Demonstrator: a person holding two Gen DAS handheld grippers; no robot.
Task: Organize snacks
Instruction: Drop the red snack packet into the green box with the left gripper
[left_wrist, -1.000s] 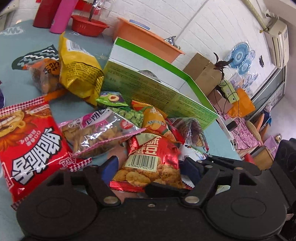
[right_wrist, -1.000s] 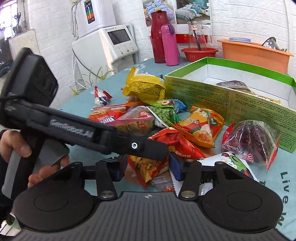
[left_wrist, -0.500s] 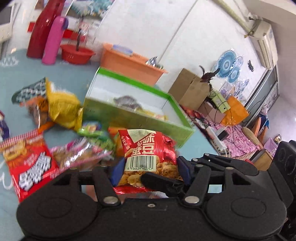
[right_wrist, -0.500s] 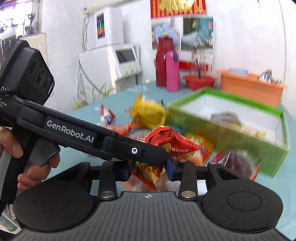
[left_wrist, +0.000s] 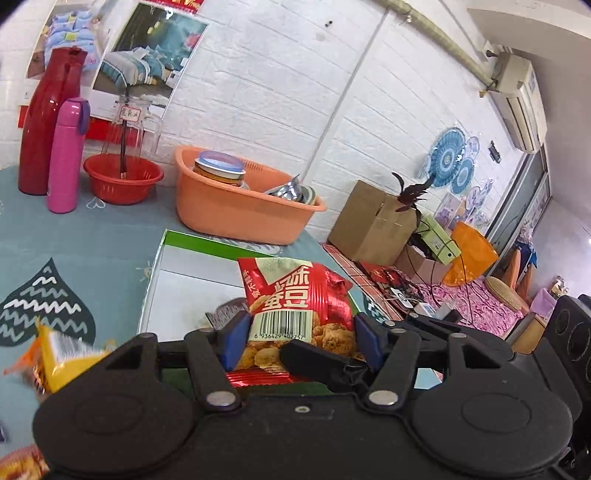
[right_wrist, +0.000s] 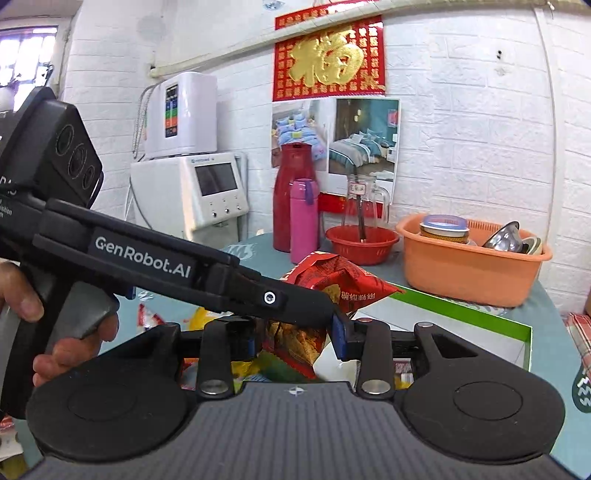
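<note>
My left hand-held gripper (left_wrist: 299, 341) and right hand-held gripper (right_wrist: 295, 338) both clamped one red snack bag (left_wrist: 295, 295), raised above the open green box (left_wrist: 162, 266) on the tabletop (left_wrist: 74, 240).

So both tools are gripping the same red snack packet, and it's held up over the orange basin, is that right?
Not quite. Both the left tool and the right tool are closed on the one red snack packet, but it is held above the green-rimmed box, not the orange basin, which sits farther back on the table. The left wrist view shows this.
</note>
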